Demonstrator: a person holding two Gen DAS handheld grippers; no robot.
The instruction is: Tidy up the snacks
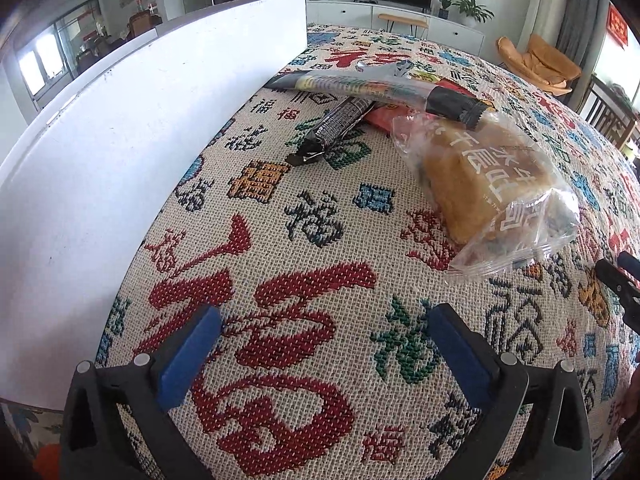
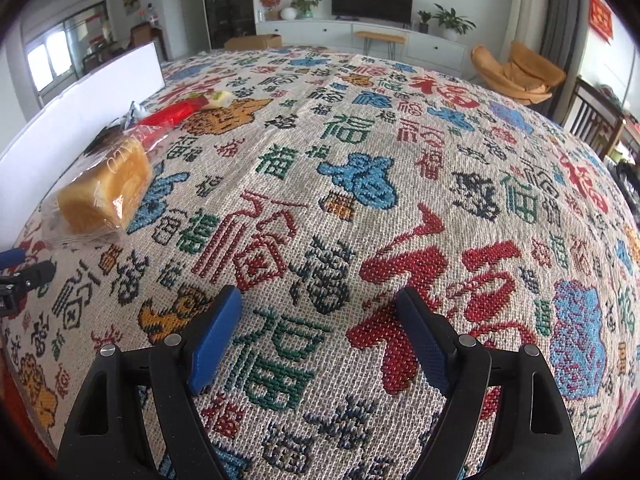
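A bagged bread slice (image 1: pixel 486 182) lies on the patterned tablecloth (image 1: pixel 280 248), right of centre in the left wrist view; it also shows in the right wrist view (image 2: pixel 106 190) at the left. Behind it lie a black snack bar (image 1: pixel 338 122), a long grey-and-black packet (image 1: pixel 384 90) and a red packet (image 1: pixel 386 116). The red packet (image 2: pixel 168 118) also shows in the right wrist view. My left gripper (image 1: pixel 324 316) is open and empty, short of the bread. My right gripper (image 2: pixel 318 300) is open and empty over bare cloth, right of the bread.
A tall white box wall (image 1: pixel 120 128) runs along the left edge of the table, close beside the snacks; it shows too in the right wrist view (image 2: pixel 80 96). The right gripper's tip (image 1: pixel 620 280) pokes in at the right. Chairs and a TV cabinet stand beyond.
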